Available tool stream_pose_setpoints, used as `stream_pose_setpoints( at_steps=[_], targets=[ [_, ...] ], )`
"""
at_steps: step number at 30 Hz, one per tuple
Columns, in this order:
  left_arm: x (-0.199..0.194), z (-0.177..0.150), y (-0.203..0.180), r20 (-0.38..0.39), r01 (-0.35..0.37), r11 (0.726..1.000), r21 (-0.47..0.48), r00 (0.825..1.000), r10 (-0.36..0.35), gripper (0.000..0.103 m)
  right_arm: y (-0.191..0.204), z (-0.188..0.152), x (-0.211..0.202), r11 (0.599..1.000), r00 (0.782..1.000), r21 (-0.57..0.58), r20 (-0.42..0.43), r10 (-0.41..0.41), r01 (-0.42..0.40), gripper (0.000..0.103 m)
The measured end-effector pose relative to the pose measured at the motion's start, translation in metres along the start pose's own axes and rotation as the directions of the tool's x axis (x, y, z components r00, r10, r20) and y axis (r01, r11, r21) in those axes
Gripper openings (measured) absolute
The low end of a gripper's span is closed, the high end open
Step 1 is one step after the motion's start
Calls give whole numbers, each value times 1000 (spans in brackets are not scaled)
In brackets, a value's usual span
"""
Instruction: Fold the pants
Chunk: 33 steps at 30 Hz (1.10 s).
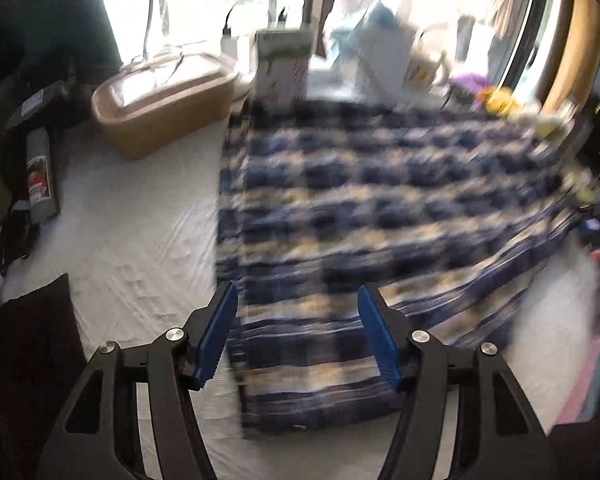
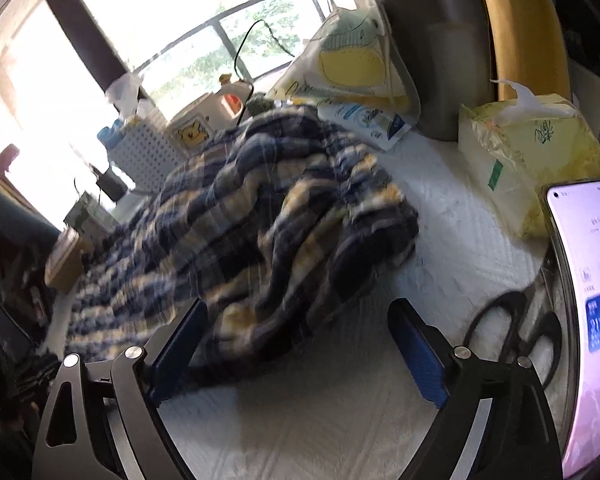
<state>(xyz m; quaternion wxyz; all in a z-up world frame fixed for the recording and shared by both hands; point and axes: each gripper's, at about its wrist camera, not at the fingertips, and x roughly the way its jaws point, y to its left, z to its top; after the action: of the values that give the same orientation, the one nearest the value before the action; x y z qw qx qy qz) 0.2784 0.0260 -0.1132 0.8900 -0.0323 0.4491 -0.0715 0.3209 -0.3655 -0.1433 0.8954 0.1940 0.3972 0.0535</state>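
Observation:
Blue, white and yellow plaid pants lie spread on the white sheet. In the left wrist view their near edge sits between the blue pads of my left gripper, which is open just above the cloth. In the right wrist view the pants lie bunched and wrinkled, with a rumpled end at the right. My right gripper is open over their near edge and holds nothing. Both views are motion-blurred.
A tan lidded box, a carton and a mug stand behind the pants. A dark pillow lies at near left. At the right are a lit phone, black scissors, a tissue pack and a pillow.

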Motion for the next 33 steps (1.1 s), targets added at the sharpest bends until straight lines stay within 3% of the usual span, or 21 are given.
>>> stream_pose_setpoints(
  at_steps=[3, 6, 9, 12, 15, 22, 25, 28, 30, 33],
  targets=[
    [-13, 5, -20, 41, 56, 998, 27, 998, -57, 63, -4, 13, 6, 999, 1000, 50, 17, 19, -20, 93],
    [-5, 7, -53, 34, 119, 989, 90, 992, -122, 63, -8, 24, 14, 994, 999, 102, 34, 35, -38, 93],
    [18, 4, -81, 0, 97, 983, 153, 995, -98, 63, -10, 30, 14, 990, 997, 131, 51, 51, -58, 93],
    [45, -9, -96, -103, 87, 982, 170, 992, -70, 63, -9, 33, 16, 992, 997, 112, 51, 53, -58, 89],
    [37, -21, -106, -93, 77, 971, 225, 994, -57, 63, -11, 33, 17, 994, 998, 89, 38, 53, -56, 85],
    [10, -39, -99, -102, 103, 972, 213, 991, -83, 63, -10, 33, 18, 997, 998, 64, 41, 39, -42, 82],
    [-5, -37, -77, -43, 70, 986, 154, 997, -64, 63, -7, 32, 20, 998, 999, 59, 47, 26, -29, 70],
    [-9, -30, -46, 12, -18, 998, 65, 1000, 17, 63, -9, 31, 22, 997, 999, 74, 41, 36, -39, 52],
    [-2, -28, -27, 2, -79, 997, 25, 997, 79, 63, -8, 30, 21, 995, 998, 82, 39, 53, -56, 35],
    [9, -36, -5, -50, -133, 991, -2, 990, 132, 63, -4, 30, 13, 996, 997, 72, 63, 53, -57, 27]
  ],
)
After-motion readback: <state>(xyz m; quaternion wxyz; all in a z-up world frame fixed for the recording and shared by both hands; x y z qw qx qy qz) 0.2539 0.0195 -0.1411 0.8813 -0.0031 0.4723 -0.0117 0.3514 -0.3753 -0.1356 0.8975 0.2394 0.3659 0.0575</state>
